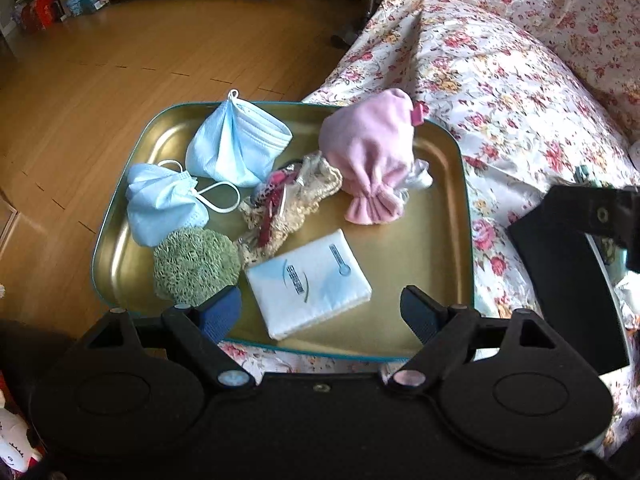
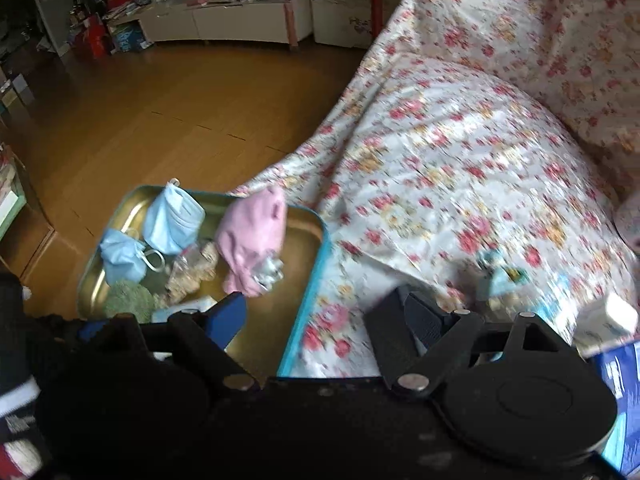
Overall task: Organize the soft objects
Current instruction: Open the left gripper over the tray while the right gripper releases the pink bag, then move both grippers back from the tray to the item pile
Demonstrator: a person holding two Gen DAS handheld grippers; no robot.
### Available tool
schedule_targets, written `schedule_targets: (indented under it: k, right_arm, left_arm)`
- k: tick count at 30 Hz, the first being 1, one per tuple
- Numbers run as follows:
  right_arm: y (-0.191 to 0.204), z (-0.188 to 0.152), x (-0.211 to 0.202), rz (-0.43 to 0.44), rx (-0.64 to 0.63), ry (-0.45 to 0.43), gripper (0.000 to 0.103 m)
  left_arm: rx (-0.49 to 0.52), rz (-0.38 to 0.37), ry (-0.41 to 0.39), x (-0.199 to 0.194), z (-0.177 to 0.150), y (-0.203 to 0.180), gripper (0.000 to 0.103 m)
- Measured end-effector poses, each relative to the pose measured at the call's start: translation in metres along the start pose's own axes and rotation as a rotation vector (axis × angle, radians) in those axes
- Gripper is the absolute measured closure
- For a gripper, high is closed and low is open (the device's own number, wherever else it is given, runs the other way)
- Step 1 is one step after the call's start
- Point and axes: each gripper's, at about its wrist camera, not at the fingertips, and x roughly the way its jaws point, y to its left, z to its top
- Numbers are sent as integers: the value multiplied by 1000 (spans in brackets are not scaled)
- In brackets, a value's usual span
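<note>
A bed spread with a white cloth printed with red and yellow flowers point(image 1: 500, 92) fills the right half of both views, and a brown wooden floor point(image 1: 100, 80) fills the upper left. At the bed's left edge lies a shallow rectangular gold metal tray with a teal rim point(image 1: 440, 248), left of centre in the left wrist view and in the lower left of the right wrist view. On the tray, a pink fleece drawstring pouch point(image 1: 372, 156) stands toward the upper right, with a folded light-blue face mask point(image 1: 236, 144) at the upper left and a crumpled light-blue face mask with white ear loops point(image 1: 164, 204) below that one. A cream crocheted piece wrapped around something red point(image 1: 288, 204) lies in the middle, touching the pouch. A white plastic-wrapped tissue pack point(image 1: 308, 284) lies at the lower centre, just beside a round green knitted scrubber point(image 1: 196, 266) at the lower left. The left tongs point(image 1: 320, 304) hang wide apart above the tissue pack, with nothing pressed between their pads. The right tongs point(image 2: 324, 312), blurred, stand wide apart over the tray's right rim and the bedcloth, holding nothing.
</note>
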Motion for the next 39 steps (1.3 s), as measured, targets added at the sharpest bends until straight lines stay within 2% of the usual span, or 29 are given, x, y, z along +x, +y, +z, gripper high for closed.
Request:
schedule_targets:
  k: [13, 28, 39]
  right_arm:
    - [-52, -63, -32, -90, 86, 29, 16]
    - [-108, -132, -63, -187, 185, 37, 14]
    - [-154, -164, -83, -267, 274, 18, 13]
  left_arm:
    - [73, 37, -15, -23, -25, -36, 20]
    - [178, 13, -20, -41, -63, -97, 20]
    - [257, -1, -13, -47, -85, -140, 20]
